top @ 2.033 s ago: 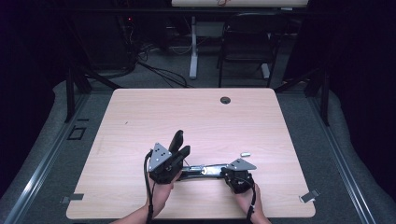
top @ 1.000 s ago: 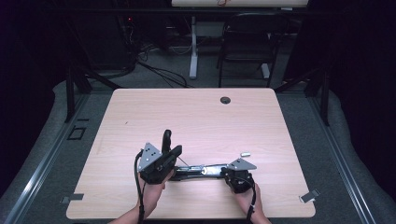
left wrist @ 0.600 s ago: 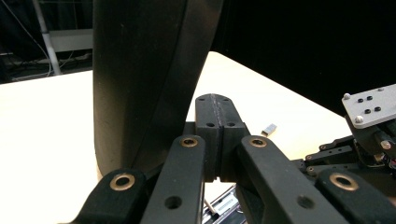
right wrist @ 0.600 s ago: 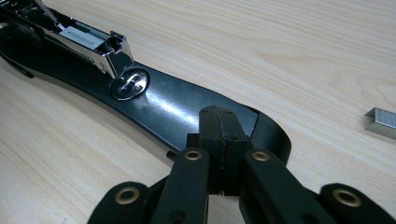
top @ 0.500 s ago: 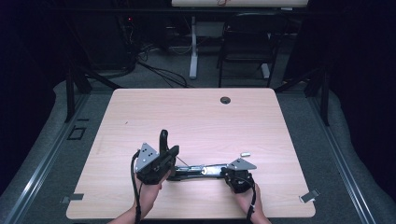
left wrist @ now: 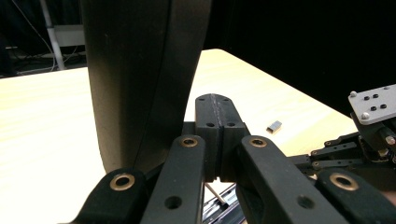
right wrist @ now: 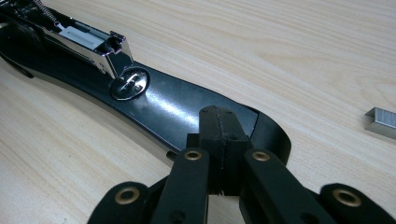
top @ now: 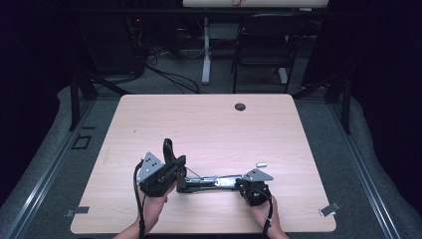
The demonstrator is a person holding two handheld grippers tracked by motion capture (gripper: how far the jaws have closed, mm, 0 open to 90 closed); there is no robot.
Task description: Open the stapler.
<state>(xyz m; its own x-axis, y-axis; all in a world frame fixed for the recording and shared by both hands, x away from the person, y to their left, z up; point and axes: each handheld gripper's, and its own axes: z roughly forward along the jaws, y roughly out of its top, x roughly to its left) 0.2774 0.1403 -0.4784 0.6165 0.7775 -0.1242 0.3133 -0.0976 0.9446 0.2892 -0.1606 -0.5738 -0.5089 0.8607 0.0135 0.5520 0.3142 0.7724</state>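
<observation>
Here an opened stapler [top: 209, 181] lies on the bench [top: 209, 124], right claw [right wrist: 219, 135] shut and pinning its base, left claw [top: 171, 162] shut beside the raised lid; next, likely loading the staples [top: 261, 164].

The far tabletop [top: 209, 119] lies open; the opened stapler [top: 199, 181] and staple strip [top: 261, 164] block the near edge.
</observation>
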